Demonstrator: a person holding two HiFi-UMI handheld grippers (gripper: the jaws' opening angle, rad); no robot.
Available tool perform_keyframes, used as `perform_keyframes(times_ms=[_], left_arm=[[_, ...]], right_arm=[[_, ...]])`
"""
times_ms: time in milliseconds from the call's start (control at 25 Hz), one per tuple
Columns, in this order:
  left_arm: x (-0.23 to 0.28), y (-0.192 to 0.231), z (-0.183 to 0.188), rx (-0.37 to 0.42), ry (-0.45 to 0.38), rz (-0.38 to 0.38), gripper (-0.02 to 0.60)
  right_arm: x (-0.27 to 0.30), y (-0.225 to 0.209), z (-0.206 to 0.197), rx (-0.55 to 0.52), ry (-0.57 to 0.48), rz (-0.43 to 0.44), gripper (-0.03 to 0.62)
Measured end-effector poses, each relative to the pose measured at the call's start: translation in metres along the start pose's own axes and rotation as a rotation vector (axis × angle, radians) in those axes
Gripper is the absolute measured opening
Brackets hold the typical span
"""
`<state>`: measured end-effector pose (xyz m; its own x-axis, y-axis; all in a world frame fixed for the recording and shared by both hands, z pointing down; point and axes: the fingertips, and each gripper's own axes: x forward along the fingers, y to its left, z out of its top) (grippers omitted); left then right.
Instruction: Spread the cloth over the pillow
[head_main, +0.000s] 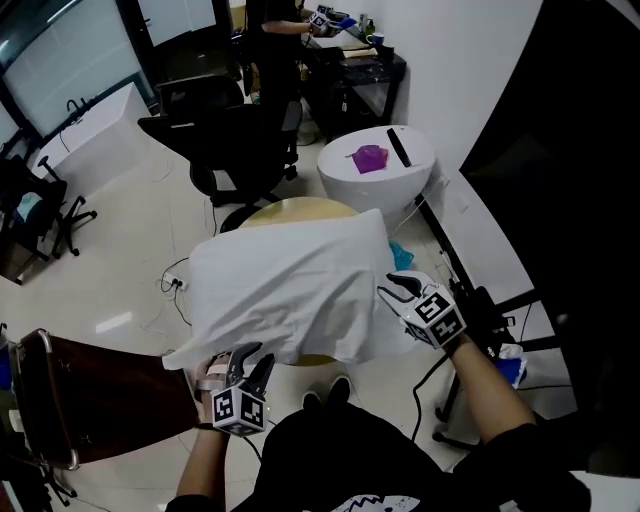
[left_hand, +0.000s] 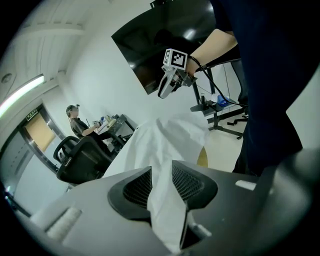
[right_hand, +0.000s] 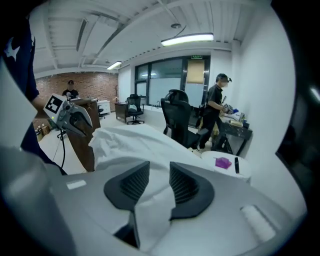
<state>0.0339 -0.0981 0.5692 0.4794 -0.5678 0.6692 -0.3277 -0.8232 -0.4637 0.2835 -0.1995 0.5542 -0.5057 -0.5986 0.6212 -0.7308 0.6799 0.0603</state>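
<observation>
A white cloth billows out in the air over a round yellowish table; no pillow shows beneath it. My left gripper is at the cloth's near left corner and is shut on it, with a strip of cloth pinched between the pads. My right gripper is at the near right edge, and a fold of cloth fills the gap between its pads. Each gripper view shows the other gripper across the cloth: the right one and the left one.
A black office chair stands beyond the table. A white round side table carries a purple object. There is a brown wooden cabinet at the near left and a black stand with cables at the right. A person works at a far desk.
</observation>
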Motion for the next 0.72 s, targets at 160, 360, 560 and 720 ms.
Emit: perform_keyframes(times_ms=[160, 360, 560, 720], left_arm=[[-0.001, -0.022, 0.006, 0.029, -0.025, -0.048, 0.117], [-0.005, -0.048, 0.005, 0.057, -0.031, -0.091, 0.117], [-0.005, -0.059, 0.003, 0.039, 0.017, -0.106, 0.117], [-0.004, -0.06, 0.014, -0.01, 0.036, -0.084, 0.117]], right_arm=[[-0.017, -0.003, -0.073, 0.102, 0.094, -0.072, 0.158], [-0.026, -0.004, -0.15, 0.161, 0.205, -0.125, 0.17], [-0.016, 0.004, -0.207, 0.172, 0.316, -0.077, 0.17], [-0.01, 0.01, -0.231, 0.188, 0.359, -0.012, 0.17]])
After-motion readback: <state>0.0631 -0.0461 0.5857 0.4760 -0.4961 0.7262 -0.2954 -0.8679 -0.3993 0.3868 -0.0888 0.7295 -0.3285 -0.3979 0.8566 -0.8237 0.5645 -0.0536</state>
